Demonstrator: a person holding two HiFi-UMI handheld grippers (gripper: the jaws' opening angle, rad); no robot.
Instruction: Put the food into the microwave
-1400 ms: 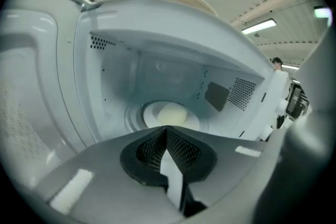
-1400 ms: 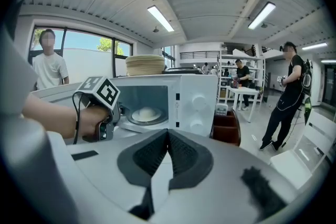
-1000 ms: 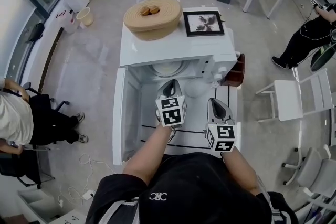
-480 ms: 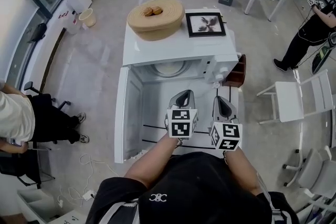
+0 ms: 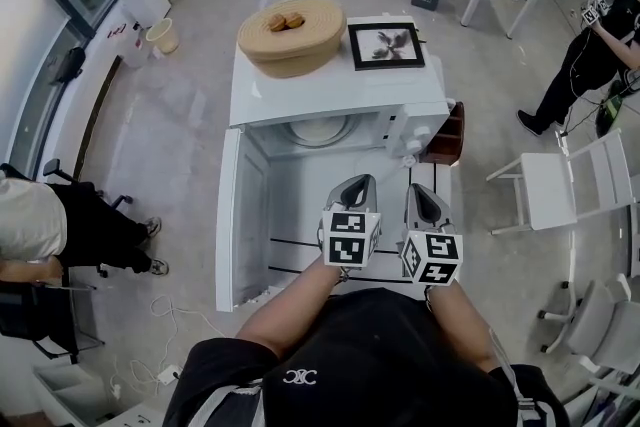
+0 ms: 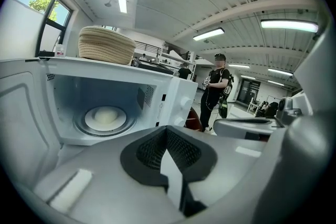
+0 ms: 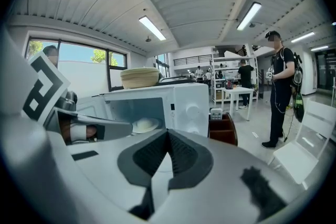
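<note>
A white microwave (image 5: 330, 90) stands with its door (image 5: 240, 215) swung open to the left. A pale round food (image 6: 106, 117) lies on the turntable inside, also visible in the head view (image 5: 320, 130) and the right gripper view (image 7: 144, 124). My left gripper (image 5: 354, 187) is held in front of the opening, shut and empty, its jaws (image 6: 167, 131) meeting with nothing between them. Just right of it my right gripper (image 5: 421, 195) is level with it, its jaws (image 7: 167, 136) shut and empty as well. Neither gripper touches the microwave.
A woven basket (image 5: 292, 33) with buns and a framed picture (image 5: 386, 45) sit on top of the microwave. A brown wooden holder (image 5: 447, 135) stands at its right side. White chairs (image 5: 560, 185) are to the right, and people stand at the right and left.
My left gripper has drawn back from the microwave opening and shifted right, ending beside the right gripper. The right gripper has hardly moved.
</note>
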